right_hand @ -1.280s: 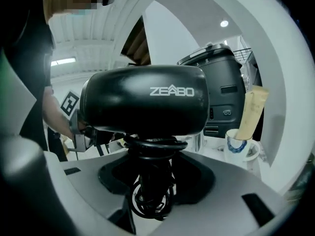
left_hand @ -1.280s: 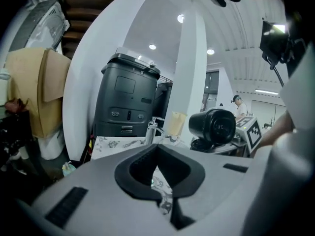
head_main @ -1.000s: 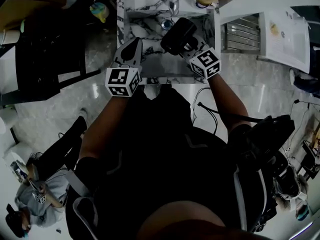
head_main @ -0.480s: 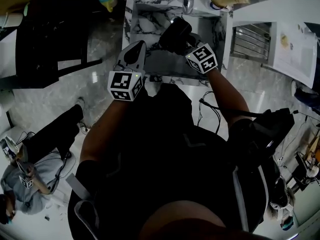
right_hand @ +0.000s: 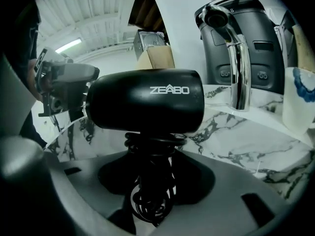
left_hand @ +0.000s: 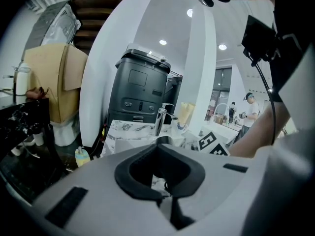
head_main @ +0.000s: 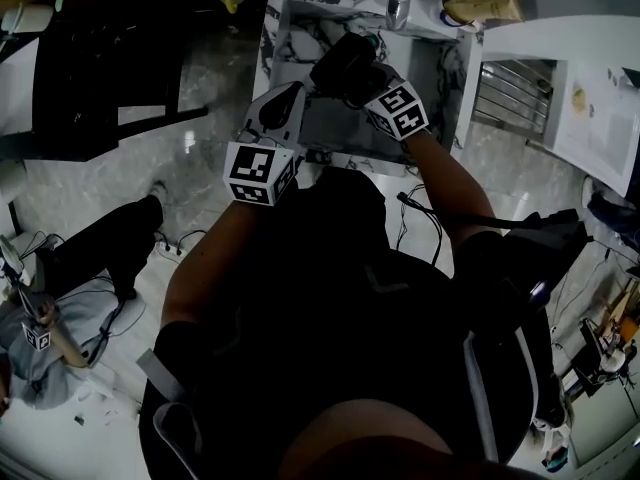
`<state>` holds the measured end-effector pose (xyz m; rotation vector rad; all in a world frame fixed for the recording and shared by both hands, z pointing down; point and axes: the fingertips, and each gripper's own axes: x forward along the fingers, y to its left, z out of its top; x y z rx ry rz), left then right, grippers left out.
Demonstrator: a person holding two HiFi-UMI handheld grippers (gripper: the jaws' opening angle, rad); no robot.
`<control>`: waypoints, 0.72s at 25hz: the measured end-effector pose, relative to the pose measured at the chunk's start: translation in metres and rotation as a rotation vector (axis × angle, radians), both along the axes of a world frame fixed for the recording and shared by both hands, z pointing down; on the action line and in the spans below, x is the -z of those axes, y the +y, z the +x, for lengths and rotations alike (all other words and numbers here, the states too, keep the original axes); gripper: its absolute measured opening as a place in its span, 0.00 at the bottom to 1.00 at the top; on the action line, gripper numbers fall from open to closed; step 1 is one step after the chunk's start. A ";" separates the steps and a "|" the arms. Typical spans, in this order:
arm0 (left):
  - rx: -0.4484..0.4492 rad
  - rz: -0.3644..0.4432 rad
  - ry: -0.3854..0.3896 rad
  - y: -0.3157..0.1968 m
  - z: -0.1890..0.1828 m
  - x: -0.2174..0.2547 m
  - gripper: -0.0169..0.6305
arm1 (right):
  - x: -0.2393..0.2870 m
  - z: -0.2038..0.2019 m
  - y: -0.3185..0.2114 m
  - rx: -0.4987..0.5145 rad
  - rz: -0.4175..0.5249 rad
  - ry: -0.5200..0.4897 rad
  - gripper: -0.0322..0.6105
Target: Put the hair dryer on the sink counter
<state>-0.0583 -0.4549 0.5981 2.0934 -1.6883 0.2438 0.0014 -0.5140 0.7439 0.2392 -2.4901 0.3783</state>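
Observation:
My right gripper (head_main: 362, 80) is shut on the black hair dryer (head_main: 343, 66), gripping its handle with the cord coiled round it (right_hand: 150, 181). The dryer's barrel (right_hand: 145, 101) lies sideways above the jaws, over the marble sink basin (head_main: 335, 118). The chrome faucet (right_hand: 236, 68) stands just behind and right of it. My left gripper (head_main: 290, 98) is shut with nothing in it, hovering at the sink's front left edge beside the dryer. In the left gripper view the marble counter (left_hand: 123, 132) and the faucet (left_hand: 162, 119) lie ahead.
A white cup (right_hand: 300, 100) sits on the counter to the right of the faucet, with a yellowish bag (head_main: 490, 3) by it. A black appliance (left_hand: 142, 95) stands behind the sink. A white table (head_main: 590, 78) is at right; a person sits on the floor (head_main: 40, 348) at lower left.
Both grippers and the hair dryer have stayed together over the sink; the head view has shifted, so the sink now sits higher and further right in the frame.

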 end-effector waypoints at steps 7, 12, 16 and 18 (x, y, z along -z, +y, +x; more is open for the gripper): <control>0.017 0.005 -0.010 0.000 -0.003 0.003 0.03 | -0.018 -0.011 -0.005 -0.037 -0.025 0.125 0.36; 0.036 0.015 -0.018 0.003 -0.007 0.007 0.03 | -0.032 -0.015 -0.010 -0.065 -0.052 0.239 0.36; 0.052 0.026 -0.021 0.004 -0.012 0.012 0.03 | -0.046 -0.016 -0.013 -0.079 -0.070 0.297 0.36; 0.063 0.024 -0.026 0.005 -0.015 0.013 0.03 | -0.055 -0.015 -0.017 -0.089 -0.077 0.333 0.36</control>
